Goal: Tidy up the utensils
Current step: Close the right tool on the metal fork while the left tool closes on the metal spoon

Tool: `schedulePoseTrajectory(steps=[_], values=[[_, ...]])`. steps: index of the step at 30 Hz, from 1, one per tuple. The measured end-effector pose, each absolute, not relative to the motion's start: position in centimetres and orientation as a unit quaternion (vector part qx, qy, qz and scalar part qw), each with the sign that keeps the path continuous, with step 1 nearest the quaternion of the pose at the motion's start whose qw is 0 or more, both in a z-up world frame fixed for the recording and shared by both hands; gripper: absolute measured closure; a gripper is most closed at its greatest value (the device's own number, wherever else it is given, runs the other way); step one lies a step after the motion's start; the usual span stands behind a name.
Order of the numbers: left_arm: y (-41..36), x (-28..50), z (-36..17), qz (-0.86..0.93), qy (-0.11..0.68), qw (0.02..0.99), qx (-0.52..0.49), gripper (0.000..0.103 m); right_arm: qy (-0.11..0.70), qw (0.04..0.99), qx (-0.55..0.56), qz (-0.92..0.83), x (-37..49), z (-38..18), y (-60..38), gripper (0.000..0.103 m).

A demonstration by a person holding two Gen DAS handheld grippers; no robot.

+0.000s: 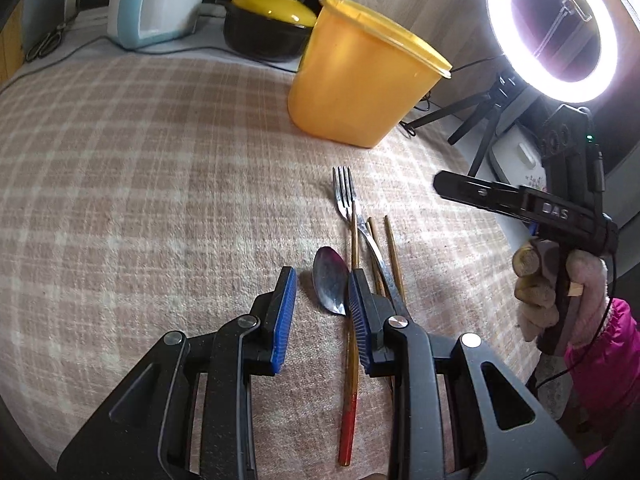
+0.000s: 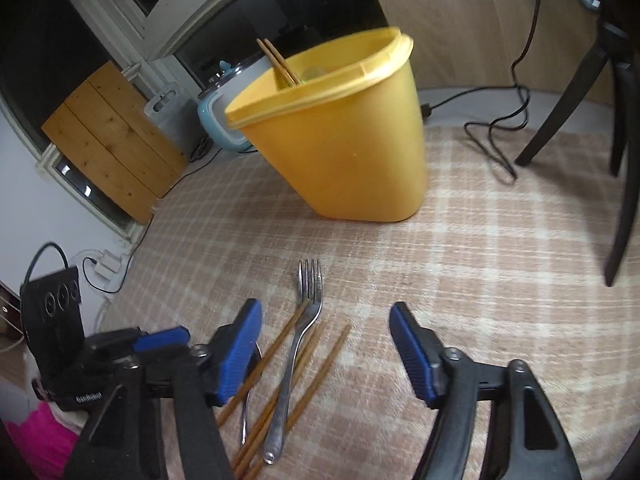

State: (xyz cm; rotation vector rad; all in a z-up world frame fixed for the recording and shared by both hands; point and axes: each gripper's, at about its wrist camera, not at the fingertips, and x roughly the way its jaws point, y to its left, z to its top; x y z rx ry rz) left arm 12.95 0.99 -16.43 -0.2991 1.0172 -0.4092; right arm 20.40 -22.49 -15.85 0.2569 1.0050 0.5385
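A metal fork (image 1: 344,194) (image 2: 298,340), a metal spoon (image 1: 330,280) and three loose chopsticks (image 1: 394,254) (image 2: 320,372) lie together on the checked cloth (image 1: 160,168). A tall yellow container (image 1: 356,76) (image 2: 340,136) stands beyond them with two chopsticks (image 2: 280,62) in it. My left gripper (image 1: 322,284) is open and empty, low over the spoon bowl. My right gripper (image 2: 326,320) is open wide and empty, just above the fork and chopsticks. The right gripper's body (image 1: 532,204) shows in the left wrist view.
A lit ring light (image 1: 560,28) on a tripod stands at the right. A yellow-lidded black pot (image 1: 268,28) and a blue-white appliance (image 1: 160,4) sit at the back. Cables (image 2: 496,136) and dark chair legs (image 2: 616,120) are to the right.
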Motion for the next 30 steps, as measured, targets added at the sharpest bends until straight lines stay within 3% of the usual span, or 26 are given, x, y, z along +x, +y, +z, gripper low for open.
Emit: schedulePoseTrajectory(steps=[10, 24, 30], values=[[1.1, 14.1, -18.4, -0.197, 0.495, 0.828, -0.177, 0.077, 0.500, 0.801, 0.137, 0.299, 23.2, -18.8, -20.8, 0.059], [1.5, 15.2, -19.4, -0.197, 0.501, 0.822, -0.185, 0.077, 0.511, 0.782, 0.113, 0.339, 26.7, -20.9, -17.5, 0.064], [1.1, 16.2, -20.1, -0.199, 0.503, 0.821, -0.183, 0.077, 0.506, 0.789, 0.071, 0.341, 26.4, -20.8, -16.5, 0.080]])
